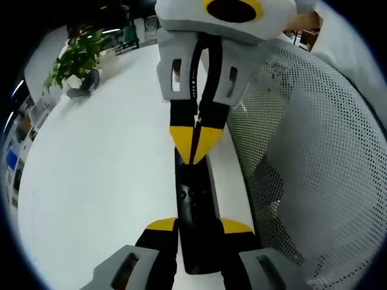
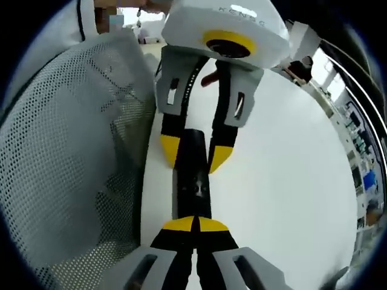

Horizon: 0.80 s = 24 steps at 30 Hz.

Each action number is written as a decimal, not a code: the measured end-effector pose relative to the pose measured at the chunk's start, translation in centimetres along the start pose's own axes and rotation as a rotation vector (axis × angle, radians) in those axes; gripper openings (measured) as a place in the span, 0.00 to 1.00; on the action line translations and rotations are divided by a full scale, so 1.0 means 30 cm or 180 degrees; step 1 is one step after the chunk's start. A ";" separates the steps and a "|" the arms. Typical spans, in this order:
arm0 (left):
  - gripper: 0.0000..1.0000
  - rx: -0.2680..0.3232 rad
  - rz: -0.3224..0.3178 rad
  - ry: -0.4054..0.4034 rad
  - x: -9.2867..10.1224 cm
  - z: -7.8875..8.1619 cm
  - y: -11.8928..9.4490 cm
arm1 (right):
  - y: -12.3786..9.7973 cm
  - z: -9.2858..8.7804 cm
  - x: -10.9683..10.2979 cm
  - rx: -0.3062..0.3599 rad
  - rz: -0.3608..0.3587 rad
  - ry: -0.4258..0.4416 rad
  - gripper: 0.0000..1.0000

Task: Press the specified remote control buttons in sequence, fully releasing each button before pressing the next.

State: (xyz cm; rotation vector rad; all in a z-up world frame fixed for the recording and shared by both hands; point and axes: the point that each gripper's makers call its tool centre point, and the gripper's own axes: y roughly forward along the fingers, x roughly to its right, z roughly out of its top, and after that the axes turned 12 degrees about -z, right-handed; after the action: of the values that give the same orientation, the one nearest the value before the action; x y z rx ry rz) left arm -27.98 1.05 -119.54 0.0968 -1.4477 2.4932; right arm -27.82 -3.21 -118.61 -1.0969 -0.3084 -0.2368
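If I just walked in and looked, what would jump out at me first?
First, two yellow-tipped tools meeting over a long black remote at the edge of a white table. The left tool holds the remote between its tips, and the right tool is pinched shut, pressing down on it. Next to the table is a white mesh chair back, and a green plant stands at the far end.

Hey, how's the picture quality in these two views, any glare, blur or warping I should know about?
Left gripper view: fisheye bends the white table edge; the remote control is dark, its buttons barely readable; the plant is soft. Right gripper view: same warping, bright table nearly washed out, the mesh chair back is sharp, the remote's face is shadowed.
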 end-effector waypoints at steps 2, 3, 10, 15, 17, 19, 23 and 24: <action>0.25 -0.0022 -0.0005 0.0007 0.000 0.000 0.001 | 0.002 0.001 0.002 -0.0035 0.0017 -0.0006 0.00; 0.25 -0.0035 -0.0005 0.0012 0.000 0.001 0.001 | 0.002 -0.001 0.004 -0.0041 0.0021 -0.0010 0.00; 0.25 -0.0042 -0.0014 0.0021 -0.002 0.001 0.001 | -0.005 0.001 0.017 0.0335 0.0053 0.0762 0.00; 0.26 -0.0069 -0.0026 0.0050 -0.002 0.001 0.002 | -0.017 -0.005 0.004 0.0512 0.0129 0.1052 0.00; 0.26 -0.0082 -0.0036 0.0079 -0.002 0.002 0.002 | -0.014 0.000 0.002 0.0517 0.0074 0.0899 0.02; 0.26 -0.0084 -0.0046 0.0095 -0.002 0.002 0.002 | -0.013 0.008 -0.005 0.0516 0.0107 0.0826 0.04; 0.26 -0.0067 -0.0055 0.0116 -0.002 0.002 0.002 | -0.010 0.004 0.000 0.0481 0.0088 0.0706 0.03; 0.26 -0.0064 -0.0057 0.0119 -0.001 0.002 0.002 | -0.010 0.004 0.001 0.0476 0.0095 0.0667 0.03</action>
State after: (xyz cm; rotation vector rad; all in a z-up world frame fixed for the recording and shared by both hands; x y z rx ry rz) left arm -27.96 0.95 -119.56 0.0588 -1.4504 2.4525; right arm -27.92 -3.24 -118.30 -0.9196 -0.1202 -0.2948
